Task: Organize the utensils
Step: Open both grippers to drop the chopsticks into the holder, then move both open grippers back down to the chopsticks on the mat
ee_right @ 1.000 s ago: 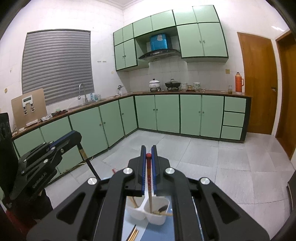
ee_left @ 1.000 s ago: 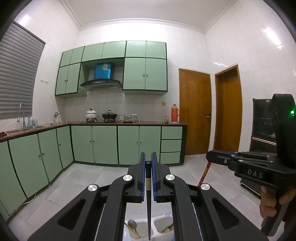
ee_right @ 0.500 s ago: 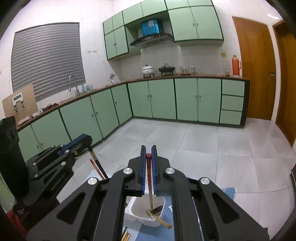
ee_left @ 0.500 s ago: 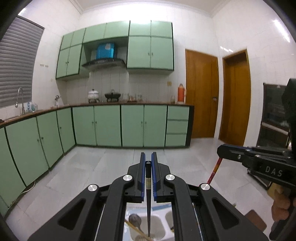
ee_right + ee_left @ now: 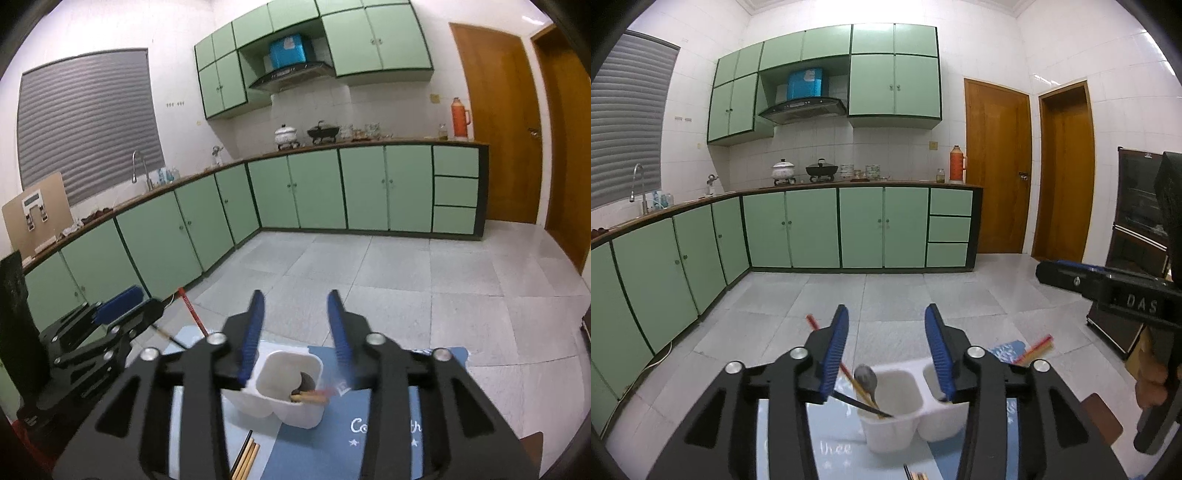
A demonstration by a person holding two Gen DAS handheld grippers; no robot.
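Note:
A white two-compartment holder [image 5: 908, 410] stands on a blue mat [image 5: 343, 435]. In the left wrist view, its left compartment holds a grey spoon [image 5: 866, 376] and leaning chopsticks [image 5: 846, 369]; a red-tipped chopstick [image 5: 1036, 347] sticks out to the right. My left gripper [image 5: 886, 343] is open and empty above the holder. My right gripper [image 5: 295, 328] is open and empty above the holder [image 5: 284, 387], where a chopstick [image 5: 310, 398] lies across the rim. Loose chopsticks [image 5: 247, 456] lie on the mat.
Green kitchen cabinets [image 5: 798, 229] line the far wall and left side across a tiled floor [image 5: 406, 280]. A dark appliance cabinet [image 5: 1137, 236] stands at the right. Each gripper shows in the other's view: the right gripper at the right edge [image 5: 1108, 288], the left gripper at the lower left [image 5: 99, 332].
Both grippers were shut on a chopstick each; both have opened and the chopsticks have dropped into the holder. Both views have tilted down slightly.

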